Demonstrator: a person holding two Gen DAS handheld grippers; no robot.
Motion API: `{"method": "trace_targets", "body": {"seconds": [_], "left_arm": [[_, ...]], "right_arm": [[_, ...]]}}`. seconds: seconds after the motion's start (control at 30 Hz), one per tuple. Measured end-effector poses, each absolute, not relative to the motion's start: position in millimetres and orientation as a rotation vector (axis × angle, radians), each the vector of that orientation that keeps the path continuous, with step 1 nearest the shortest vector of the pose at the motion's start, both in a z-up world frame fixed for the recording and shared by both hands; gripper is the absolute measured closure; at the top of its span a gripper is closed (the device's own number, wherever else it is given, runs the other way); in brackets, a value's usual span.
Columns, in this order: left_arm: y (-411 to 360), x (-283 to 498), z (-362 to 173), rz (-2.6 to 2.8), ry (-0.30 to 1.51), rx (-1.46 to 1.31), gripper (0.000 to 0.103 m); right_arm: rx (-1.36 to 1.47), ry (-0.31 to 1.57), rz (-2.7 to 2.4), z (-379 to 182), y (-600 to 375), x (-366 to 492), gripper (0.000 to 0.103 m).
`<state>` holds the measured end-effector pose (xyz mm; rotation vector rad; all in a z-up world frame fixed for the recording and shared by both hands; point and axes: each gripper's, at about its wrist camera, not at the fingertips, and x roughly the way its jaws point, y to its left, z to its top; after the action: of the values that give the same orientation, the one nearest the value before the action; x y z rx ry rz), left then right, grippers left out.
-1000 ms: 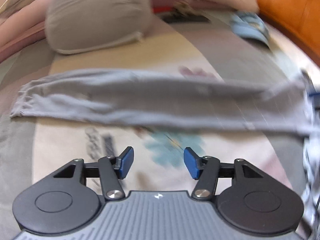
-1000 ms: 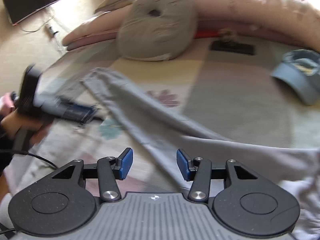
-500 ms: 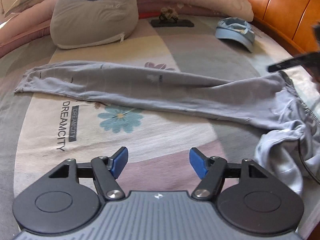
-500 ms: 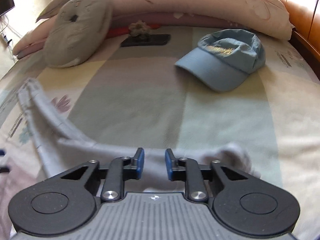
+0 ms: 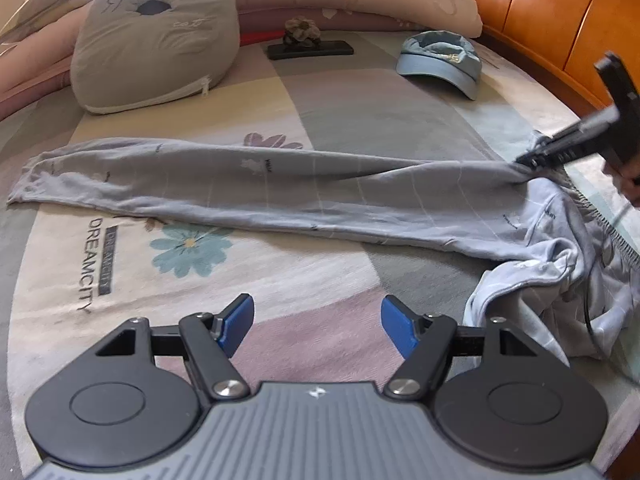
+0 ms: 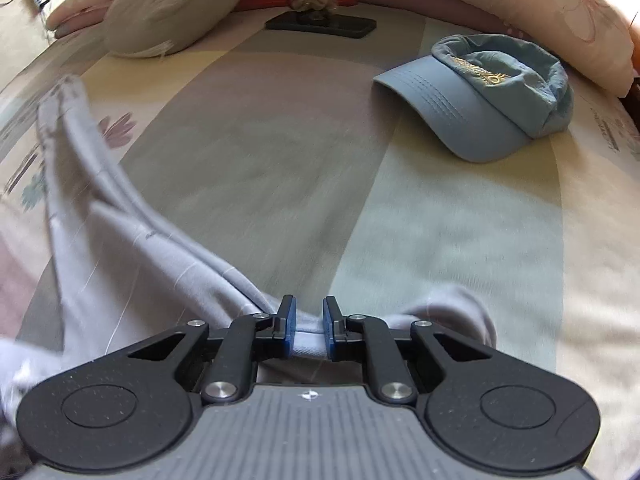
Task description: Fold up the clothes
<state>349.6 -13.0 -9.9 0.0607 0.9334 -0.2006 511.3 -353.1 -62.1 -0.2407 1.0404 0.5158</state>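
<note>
Two grippers are working one pair of pale grey patterned cotton trousers (image 5: 280, 196) on the patchwork bedspread (image 5: 360, 112). I am pinching the waistband end between my right gripper (image 6: 308, 326), its fingers clenched on cloth, seemingly to draw the leg taut and flat for folding. My left gripper (image 5: 316, 322) is hovering released, with the stretched leg lying ahead of its fingertips and the bunched remainder to their right.

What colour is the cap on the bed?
Light blue cap with gold lettering, clearest in the right wrist view.
</note>
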Motion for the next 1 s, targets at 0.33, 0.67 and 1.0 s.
{"method": "trace_targets", "body": {"seconds": [0.33, 0.67, 1.0], "left_arm": [[-41.8, 376.0, -7.7, -0.283, 0.909, 0.056, 0.031], [-72.5, 388.0, -4.6, -0.364, 0.861, 0.056, 0.031], [-46.6, 371.2, -28.3, -0.31, 0.943, 0.034, 0.031]], "right_arm": [[-0.161, 0.992, 0.473, -65.9, -360.4, 469.8, 0.085], [-0.174, 0.916, 0.55, -55.4, -349.0, 486.7, 0.083], [-0.275, 0.942, 0.757, -65.9, -314.5, 531.5, 0.073]]}}
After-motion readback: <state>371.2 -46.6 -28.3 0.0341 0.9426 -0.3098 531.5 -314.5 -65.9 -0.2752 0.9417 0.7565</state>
